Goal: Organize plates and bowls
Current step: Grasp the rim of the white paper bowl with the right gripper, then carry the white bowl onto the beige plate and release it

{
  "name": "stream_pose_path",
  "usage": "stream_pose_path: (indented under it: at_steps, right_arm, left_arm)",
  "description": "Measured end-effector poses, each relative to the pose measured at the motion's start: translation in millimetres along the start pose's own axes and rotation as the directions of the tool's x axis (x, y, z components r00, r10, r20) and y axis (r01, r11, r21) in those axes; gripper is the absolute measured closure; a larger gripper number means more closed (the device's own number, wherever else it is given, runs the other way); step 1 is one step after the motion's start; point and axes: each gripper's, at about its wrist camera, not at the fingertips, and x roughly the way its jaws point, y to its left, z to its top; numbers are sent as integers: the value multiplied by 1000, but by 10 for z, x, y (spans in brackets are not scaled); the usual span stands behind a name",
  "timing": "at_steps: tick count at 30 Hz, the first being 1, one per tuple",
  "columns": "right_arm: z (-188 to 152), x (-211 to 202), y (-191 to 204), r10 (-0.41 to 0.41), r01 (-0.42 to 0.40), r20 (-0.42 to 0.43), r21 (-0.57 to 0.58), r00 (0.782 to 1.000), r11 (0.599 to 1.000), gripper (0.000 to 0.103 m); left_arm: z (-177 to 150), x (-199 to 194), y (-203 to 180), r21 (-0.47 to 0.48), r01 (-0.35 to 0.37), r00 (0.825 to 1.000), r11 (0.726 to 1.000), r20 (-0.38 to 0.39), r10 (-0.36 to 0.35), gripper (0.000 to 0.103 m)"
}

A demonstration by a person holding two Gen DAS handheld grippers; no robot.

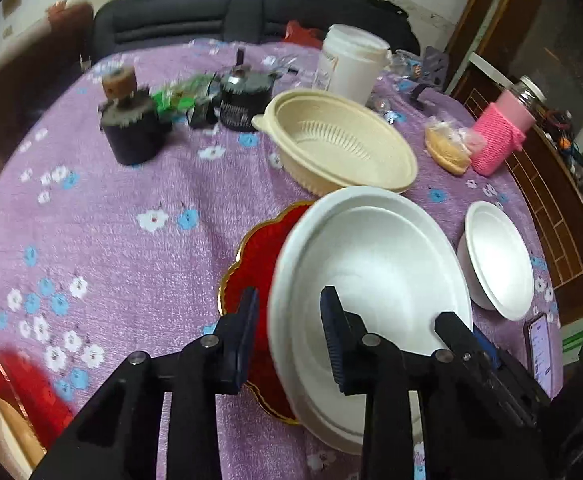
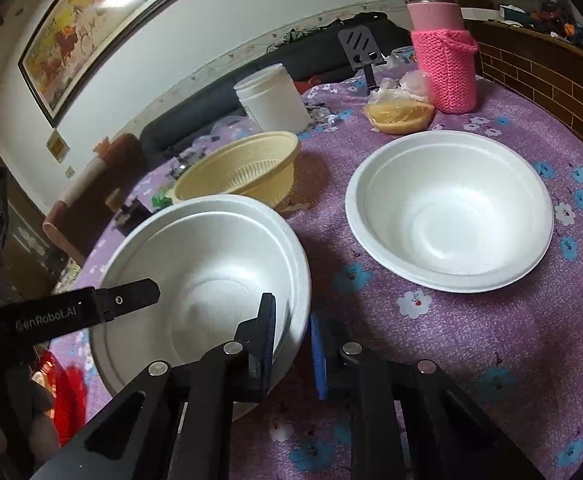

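Bowls first: my left gripper (image 1: 289,336) stands part-open, its fingers straddling the near rim of the big white foam bowl (image 1: 371,264), no firm pinch visible. My right gripper (image 2: 293,344) straddles the opposite rim likewise, jaws narrow, contact unclear. That bowl sits tilted over a red gold-edged scalloped plate (image 1: 255,256). Second white foam bowl (image 2: 449,210) lies at 1 o'clock of my right gripper, beige ribbed plastic bowl (image 2: 237,170) at 11, on the purple flowered tablecloth (image 2: 431,340).

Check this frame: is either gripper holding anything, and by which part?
Both straddle the rim of the near white bowl: left gripper one side, right gripper opposite; a firm pinch cannot be told.
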Motion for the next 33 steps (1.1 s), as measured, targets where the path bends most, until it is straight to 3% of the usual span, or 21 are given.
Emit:
stream_pose_path:
  at_steps: [7,10,15,21,24,33]
  right_arm:
    - [-18,-234,54,98,-99,40,12,994,995,85]
    - [-19,-326,84,145,-146,55,11,988,989,85]
    - [-84,-589,373,181,-160,159,-136,971,978,81]
    - [-263,-566,677,236,-211,82,-236,968,949,81]
    - [-388,-563,847,271,-251,39,-267,962,930,81]
    - [-842,-544,1736,340,-361,-122,-345,933,866,81]
  left_arm:
    - [-133,-404,-159,81,-58,994,995,101,50,72]
    - [-159,-577,-122,69,-39,992,997,123,31,72]
    - [-292,-845,26,30,-23,987,999,158,18,72]
    - [-601,-1081,361,-52,-4,986,999,166,13,72]
    - [-825,-1246,482,-70,-48,981,996,183,60,72]
    - [-1399,-1897,1114,-161,-186,926,969,300,227,64]
